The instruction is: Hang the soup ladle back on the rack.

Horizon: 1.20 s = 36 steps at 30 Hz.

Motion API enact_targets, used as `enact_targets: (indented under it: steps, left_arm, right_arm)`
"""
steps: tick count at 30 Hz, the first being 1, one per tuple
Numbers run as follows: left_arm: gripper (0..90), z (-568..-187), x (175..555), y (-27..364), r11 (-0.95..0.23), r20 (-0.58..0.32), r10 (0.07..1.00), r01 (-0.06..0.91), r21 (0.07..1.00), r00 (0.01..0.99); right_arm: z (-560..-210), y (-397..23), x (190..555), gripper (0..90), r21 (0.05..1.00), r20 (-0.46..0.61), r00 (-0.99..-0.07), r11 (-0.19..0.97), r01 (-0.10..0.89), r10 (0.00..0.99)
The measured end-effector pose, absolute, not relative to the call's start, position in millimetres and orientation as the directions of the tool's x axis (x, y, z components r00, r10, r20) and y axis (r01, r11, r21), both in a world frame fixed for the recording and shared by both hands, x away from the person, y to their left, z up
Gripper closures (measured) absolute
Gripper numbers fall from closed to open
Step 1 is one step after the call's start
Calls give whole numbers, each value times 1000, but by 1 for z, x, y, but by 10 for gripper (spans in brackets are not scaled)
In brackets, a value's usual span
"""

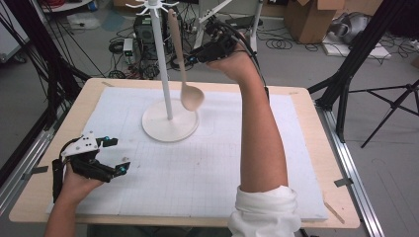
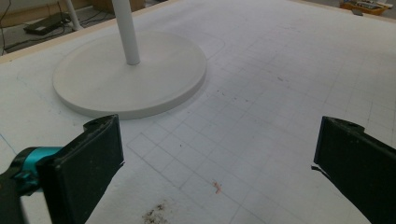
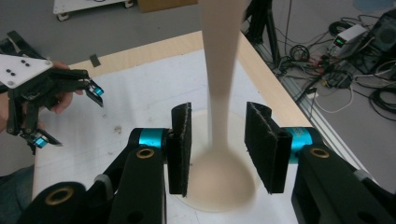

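1. spoon point(image 1: 184, 74) hangs from rack point(image 1: 163, 64), bowl down, at 12 o'clock on mat point(image 1: 207, 163).
2. right gripper point(image 1: 189, 58) jaws apart, either side of handle, not gripping.
3. left gripper point(image 1: 114, 155) at 8 o'clock, spread, empty.

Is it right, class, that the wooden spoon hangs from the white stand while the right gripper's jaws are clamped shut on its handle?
Not quite. The wooden spoon does hang from the white stand, but the right gripper is open: the right gripper view shows gaps between its jaws and the handle.
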State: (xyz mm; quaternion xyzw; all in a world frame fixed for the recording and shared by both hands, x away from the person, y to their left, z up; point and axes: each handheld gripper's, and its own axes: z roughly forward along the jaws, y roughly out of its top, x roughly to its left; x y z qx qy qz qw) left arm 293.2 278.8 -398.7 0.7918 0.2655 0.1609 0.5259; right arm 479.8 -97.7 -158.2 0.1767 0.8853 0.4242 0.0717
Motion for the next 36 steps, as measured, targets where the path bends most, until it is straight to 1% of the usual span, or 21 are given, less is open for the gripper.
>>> enact_targets:
  steps: [8,15,20,22,32,36]
  left_arm:
    - [17,-398,293,278,-309,-20,588,247,918,809]
    - [17,-398,293,276,-313,-20,586,250,916,810]
    - [17,-399,293,275,-321,-17,584,250,914,811]
    - [17,-399,293,275,-323,-16,585,251,913,811]
    - [17,-397,292,274,-322,-13,583,245,914,813]
    - [17,-397,292,275,-320,-12,583,243,916,813]
  right_arm:
    - [-161,-118,470,504,809,32,-925,534,246,378]
    - [-171,-145,459,445,827,44,-915,499,259,402]
    - [-174,-159,450,429,827,41,-914,500,258,405]
    - [-175,-164,445,389,830,31,-910,496,254,414]
    - [-187,-180,420,279,829,-2,-917,513,222,399]
    - [-196,-188,406,243,843,-6,-922,497,203,386]
